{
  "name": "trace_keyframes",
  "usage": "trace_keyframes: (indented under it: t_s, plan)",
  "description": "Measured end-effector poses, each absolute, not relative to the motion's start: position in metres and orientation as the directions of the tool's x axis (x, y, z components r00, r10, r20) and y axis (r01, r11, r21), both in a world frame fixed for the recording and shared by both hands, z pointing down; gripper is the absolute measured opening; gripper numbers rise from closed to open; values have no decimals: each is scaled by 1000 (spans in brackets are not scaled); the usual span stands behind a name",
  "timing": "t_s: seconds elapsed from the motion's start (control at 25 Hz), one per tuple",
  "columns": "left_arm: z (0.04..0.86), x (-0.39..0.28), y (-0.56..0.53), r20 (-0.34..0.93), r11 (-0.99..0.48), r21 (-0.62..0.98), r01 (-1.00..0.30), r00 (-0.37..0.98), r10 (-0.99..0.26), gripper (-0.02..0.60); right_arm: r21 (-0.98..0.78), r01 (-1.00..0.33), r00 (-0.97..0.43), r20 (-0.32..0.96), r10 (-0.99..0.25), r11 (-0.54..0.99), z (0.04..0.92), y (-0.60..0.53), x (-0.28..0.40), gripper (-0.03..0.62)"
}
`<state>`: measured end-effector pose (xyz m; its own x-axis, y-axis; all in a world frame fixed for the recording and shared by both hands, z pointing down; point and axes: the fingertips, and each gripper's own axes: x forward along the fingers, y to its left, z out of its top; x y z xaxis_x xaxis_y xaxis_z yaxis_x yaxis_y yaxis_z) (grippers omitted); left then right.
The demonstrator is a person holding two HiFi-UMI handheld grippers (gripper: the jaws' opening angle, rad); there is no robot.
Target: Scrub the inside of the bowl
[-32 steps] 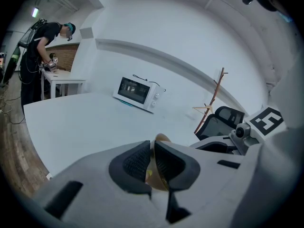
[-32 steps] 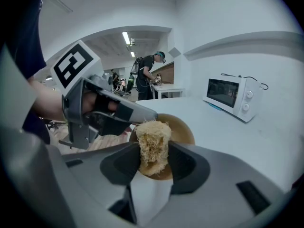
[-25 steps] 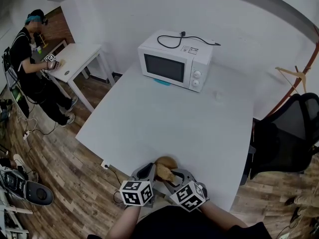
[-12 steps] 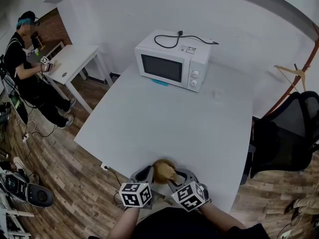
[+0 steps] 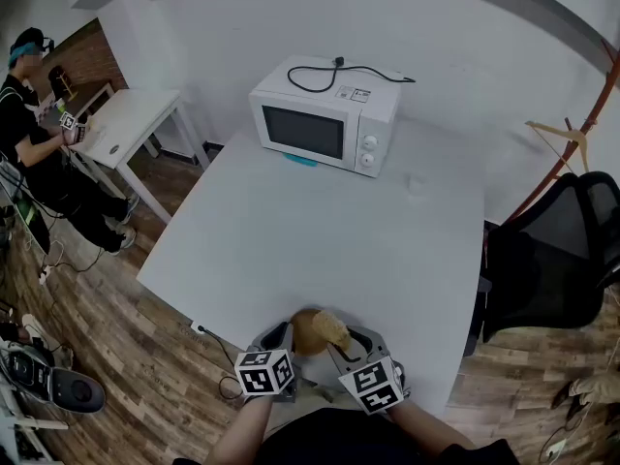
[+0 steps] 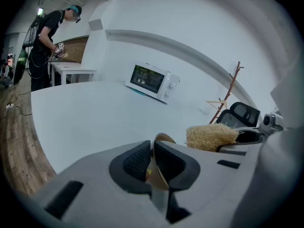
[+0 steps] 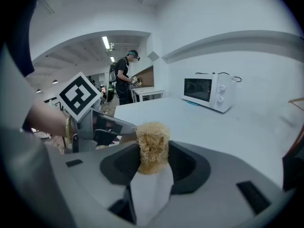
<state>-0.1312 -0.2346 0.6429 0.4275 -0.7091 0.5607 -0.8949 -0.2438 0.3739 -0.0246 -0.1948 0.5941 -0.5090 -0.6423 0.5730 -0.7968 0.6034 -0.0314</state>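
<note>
Low in the head view, near the white table's (image 5: 320,231) front edge, a brown bowl (image 5: 306,327) is held up between the two grippers. My left gripper (image 5: 284,335) is shut on the bowl's thin rim (image 6: 164,137), which stands between its pads. My right gripper (image 7: 153,158) is shut on a straw-coloured fibre scrubber (image 7: 153,144). The scrubber (image 5: 334,334) lies against the bowl's right side. How far it reaches into the bowl is hidden.
A white microwave (image 5: 325,114) with a black cord on top stands at the table's far side. A black office chair (image 5: 552,269) is to the right, near a wooden hanger (image 5: 557,134). At the far left a person (image 5: 29,134) works at a small white table (image 5: 126,124).
The scrubber has shifted across the bowl while both grippers kept their holds. The head view has swung, so the microwave and the far person sit further left.
</note>
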Motion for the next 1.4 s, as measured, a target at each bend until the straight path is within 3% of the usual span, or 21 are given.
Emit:
trace_keyframes:
  t_s: [0.92,1.0,1.08,1.4]
  plan:
    - [677,-114,-250,622,-270,353,-896,440,-647,32,-109,-863,-467,549,-693,494,595,-186,-13,172]
    - [678,-114,-249,624,-280,364,-888,456,-635,49,-115,-871,-458,543,-704,478,594,-185,-14,172]
    - [677,-115,-248,623,-299,369,-880,472,-624,104,-117,-880,-446,533,-719,460,591,-184,-16,172]
    - [653,-138,-237,587,-359,345,-867,498,-638,127,-94,-928,-358,493,-793,360,573,-159,-21,172]
